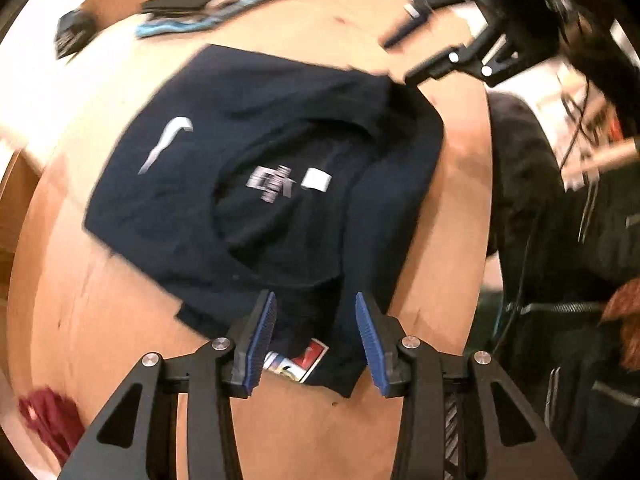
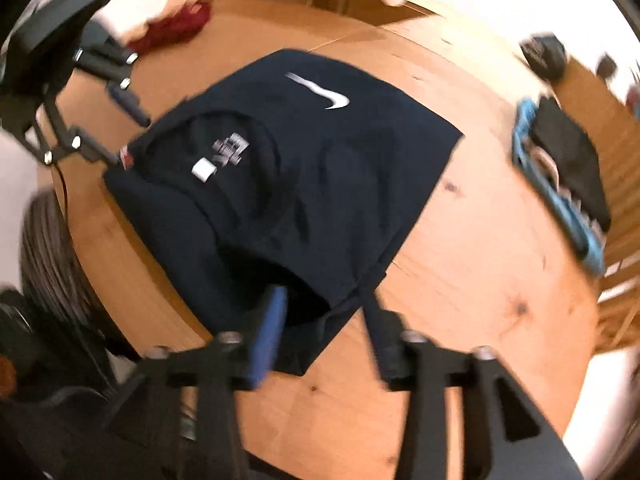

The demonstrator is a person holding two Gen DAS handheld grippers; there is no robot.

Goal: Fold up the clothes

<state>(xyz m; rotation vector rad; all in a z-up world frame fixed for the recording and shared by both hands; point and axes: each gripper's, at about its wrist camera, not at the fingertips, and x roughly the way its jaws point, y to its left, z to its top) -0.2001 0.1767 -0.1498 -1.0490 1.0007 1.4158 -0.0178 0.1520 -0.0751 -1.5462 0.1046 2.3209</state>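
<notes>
Wooden table (image 1: 448,248) is carrying a folded navy shirt (image 1: 256,200), which is lying just ahead of both grippers. At the shirt's left end, the left gripper (image 1: 316,336) is hovering with jaws apart, gripping nothing, a sleeve corner lying between its pads. At the other end, the right gripper (image 2: 324,328) is standing released too, its fingers straddling the shirt's near corner. Beyond, a dark folded pile (image 2: 568,160) is resting.

wooden table (image 2: 480,260), chair (image 2: 618,292) beside it.
</notes>
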